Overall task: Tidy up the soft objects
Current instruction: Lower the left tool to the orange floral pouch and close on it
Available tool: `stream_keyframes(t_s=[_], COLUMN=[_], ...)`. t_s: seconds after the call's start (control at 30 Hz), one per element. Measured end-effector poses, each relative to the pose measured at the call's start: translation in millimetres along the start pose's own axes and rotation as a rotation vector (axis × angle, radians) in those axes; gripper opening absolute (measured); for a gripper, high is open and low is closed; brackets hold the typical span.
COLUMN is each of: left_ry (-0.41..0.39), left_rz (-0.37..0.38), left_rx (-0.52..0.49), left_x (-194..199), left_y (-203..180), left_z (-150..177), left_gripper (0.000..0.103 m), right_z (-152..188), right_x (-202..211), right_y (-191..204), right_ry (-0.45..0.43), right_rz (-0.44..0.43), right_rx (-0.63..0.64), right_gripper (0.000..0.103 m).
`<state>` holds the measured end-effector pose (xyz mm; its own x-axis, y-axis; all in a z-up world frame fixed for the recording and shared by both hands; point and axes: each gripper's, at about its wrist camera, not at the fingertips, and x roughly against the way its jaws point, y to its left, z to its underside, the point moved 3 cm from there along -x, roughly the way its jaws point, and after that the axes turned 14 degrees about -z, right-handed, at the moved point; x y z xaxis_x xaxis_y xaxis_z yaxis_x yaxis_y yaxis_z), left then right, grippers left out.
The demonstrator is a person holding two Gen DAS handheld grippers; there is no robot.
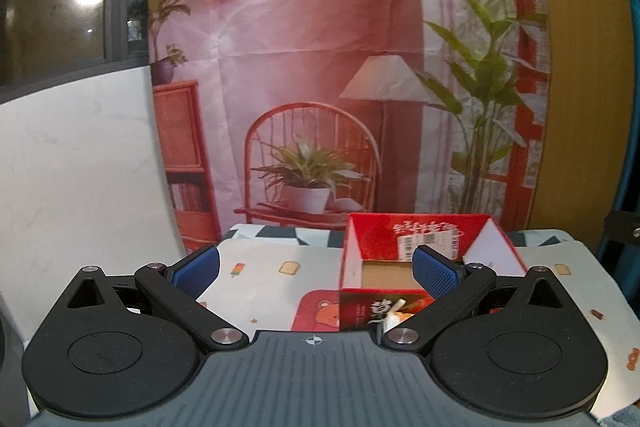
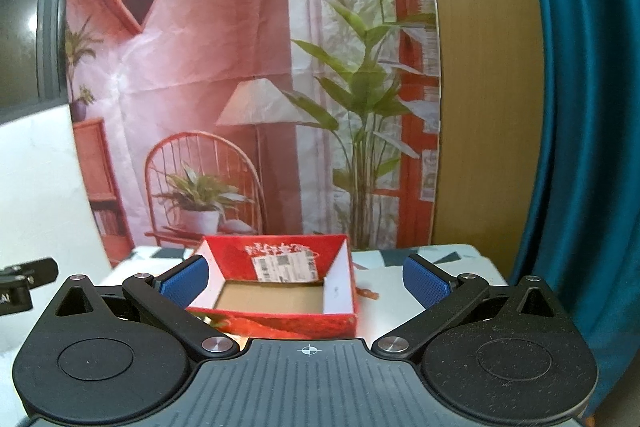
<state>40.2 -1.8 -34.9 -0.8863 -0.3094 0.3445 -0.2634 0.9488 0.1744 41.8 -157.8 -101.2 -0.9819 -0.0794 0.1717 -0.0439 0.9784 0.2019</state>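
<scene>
An open red cardboard box (image 1: pixel 384 235) with a bare brown floor stands on the table; it also shows in the right wrist view (image 2: pixel 280 319). A white barcode label is stuck on its far inner wall. My left gripper (image 1: pixel 316 269) is open and empty, held just before the box, its right pad over the box's near right corner. My right gripper (image 2: pixel 306 281) is open and empty, its fingers straddling the box from the near side. No soft object is clearly in view.
The table carries a white cloth (image 1: pixel 264 279) with small cartoon prints and a red bear patch (image 1: pixel 316 315). A printed room backdrop (image 1: pixel 320 67) hangs behind. A teal curtain (image 2: pixel 580 147) is at the right, a white wall panel (image 1: pixel 80 167) at the left.
</scene>
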Motion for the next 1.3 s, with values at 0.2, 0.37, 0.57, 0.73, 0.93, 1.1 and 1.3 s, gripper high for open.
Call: stream_keyframes(t_s=[0.2, 0.37, 0.57, 0.73, 0.93, 1.1, 1.3], left_ry=[0.038, 0.092, 0.166, 0.200, 0.240, 0.288, 0.339], left_rz=[-0.025, -0.014, 0.008, 0.082, 0.097, 0.114, 0.188], left_rx=[0.021, -0.001, -0.028, 0.000, -0.033, -0.037, -0.049], left_x=[-24, -48, -82, -105, -125, -138, -146], left_y=[-1, -8, -14, -17, -36, -47, -61], left_z=[14, 38, 70, 87, 99, 104, 109], left_gripper=[0.103, 0.103, 0.103, 0.103, 0.103, 0.100, 0.076], right_z=[28, 55, 97, 128, 149, 158, 167], right_x=[-13, -42, -77, -103, -123, -134, -149], right_y=[-26, -43, -49, -45, -53, -68, -71], right_ry=[-0.125, -0.045, 0.089, 0.154, 0.192, 0.218, 0.260], right_rz=[-0.064, -0.037, -0.047, -0.030, -0.036, -0.104, -0.147], right_rx=[-0.110, -0.160, -0.165, -0.087, -0.077, -0.151, -0.165], right_gripper=[0.103, 0.103, 0.103, 0.103, 0.103, 0.093, 0.073])
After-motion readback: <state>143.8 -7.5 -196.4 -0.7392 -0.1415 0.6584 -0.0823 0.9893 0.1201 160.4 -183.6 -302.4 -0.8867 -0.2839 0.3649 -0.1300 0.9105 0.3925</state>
